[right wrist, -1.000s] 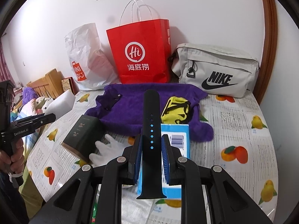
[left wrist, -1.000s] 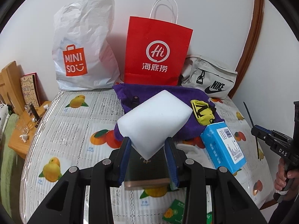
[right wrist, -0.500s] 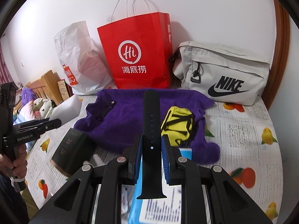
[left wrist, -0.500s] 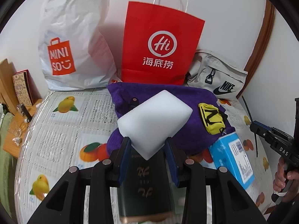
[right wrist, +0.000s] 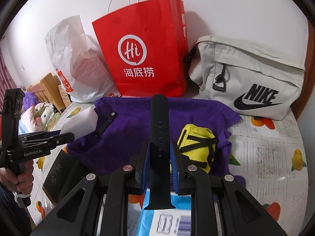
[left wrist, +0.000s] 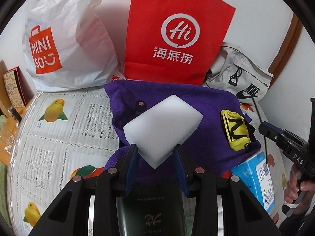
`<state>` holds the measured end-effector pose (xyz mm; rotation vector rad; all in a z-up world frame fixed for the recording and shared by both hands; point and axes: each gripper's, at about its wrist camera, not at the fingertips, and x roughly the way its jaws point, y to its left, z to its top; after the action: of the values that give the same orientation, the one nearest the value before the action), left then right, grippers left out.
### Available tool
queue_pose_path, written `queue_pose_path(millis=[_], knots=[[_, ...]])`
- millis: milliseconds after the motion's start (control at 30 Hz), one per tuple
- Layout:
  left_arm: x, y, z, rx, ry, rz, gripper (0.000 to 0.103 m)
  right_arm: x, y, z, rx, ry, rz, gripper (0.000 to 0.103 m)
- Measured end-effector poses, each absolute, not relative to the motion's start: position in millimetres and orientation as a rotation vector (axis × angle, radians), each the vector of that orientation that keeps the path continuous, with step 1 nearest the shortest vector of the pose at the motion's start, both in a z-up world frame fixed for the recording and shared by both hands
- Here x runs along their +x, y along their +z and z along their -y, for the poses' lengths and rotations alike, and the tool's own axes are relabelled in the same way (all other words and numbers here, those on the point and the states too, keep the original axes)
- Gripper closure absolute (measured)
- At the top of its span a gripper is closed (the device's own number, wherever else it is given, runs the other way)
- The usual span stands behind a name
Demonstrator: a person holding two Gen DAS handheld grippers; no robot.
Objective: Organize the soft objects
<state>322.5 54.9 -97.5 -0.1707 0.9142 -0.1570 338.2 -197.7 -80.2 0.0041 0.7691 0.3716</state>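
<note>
My left gripper [left wrist: 155, 157] is shut on a white foam sponge [left wrist: 163, 127] and holds it above the purple towel [left wrist: 212, 106] on the bed. My right gripper [right wrist: 159, 157] is shut on a black watch strap [right wrist: 159, 129], held upright over the same purple towel [right wrist: 133, 129]. A yellow pouch [right wrist: 196, 143] lies on the towel, also in the left wrist view [left wrist: 235, 132]. A second short black strap piece [right wrist: 105, 123] lies on the towel's left part. The left gripper with the sponge [right wrist: 80, 122] shows at the left of the right wrist view.
A red paper bag [left wrist: 177, 35], a white Miniso plastic bag [left wrist: 63, 39] and a grey Nike bag [right wrist: 252, 80] stand against the wall. A blue box [left wrist: 258, 181] and a dark green box [left wrist: 151, 210] lie near the grippers. A wooden bedside table [left wrist: 9, 125] is left.
Both grippers have moved forward toward the wall and bags, which now look larger. The sponge and the strap stay held as before.
</note>
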Motion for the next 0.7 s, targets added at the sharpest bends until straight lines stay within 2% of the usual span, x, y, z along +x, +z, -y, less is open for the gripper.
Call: queue_pose_path(millis=[700], knots=[[353.9, -124.6, -47.5, -0.170, -0.183, -0.997, 0.067, 381.1, -124.9, 180.8, -0.042, 0.347, -0.932, 0.083]])
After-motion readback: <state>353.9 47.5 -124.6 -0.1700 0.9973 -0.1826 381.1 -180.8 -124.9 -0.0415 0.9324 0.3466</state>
